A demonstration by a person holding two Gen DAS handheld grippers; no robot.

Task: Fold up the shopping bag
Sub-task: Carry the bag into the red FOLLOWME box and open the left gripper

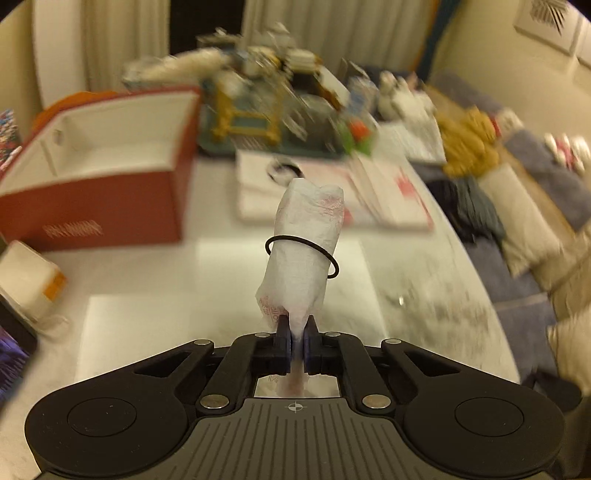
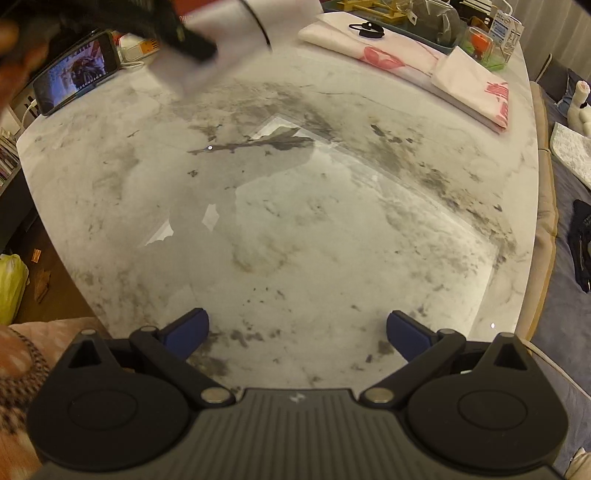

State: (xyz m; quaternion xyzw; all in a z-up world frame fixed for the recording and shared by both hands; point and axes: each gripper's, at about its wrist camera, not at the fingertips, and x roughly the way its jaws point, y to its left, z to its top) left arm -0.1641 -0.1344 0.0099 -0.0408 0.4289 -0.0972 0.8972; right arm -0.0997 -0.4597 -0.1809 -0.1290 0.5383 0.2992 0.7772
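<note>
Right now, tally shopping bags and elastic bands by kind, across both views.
Rolled white plastic shopping bag, pinched in left gripper: 1
Flat folded white-and-pink bags on marble table: 2
Thin black elastic bands: 2
Total: 5

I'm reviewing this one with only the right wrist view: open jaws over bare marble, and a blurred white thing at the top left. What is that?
Observer: The rolled shopping bag. The left gripper is shut on its lower end.
Operator: Is the roll tied with anything?
Observer: Yes, a black elastic band circles it about halfway up, sitting loosely askew.
Operator: Is it resting on the table?
Observer: No. The left wrist view shows it sticking out from the pads, above the marble table.
Operator: Anything to its left that I can't see?
Observer: An open red box with a white inside.
</note>
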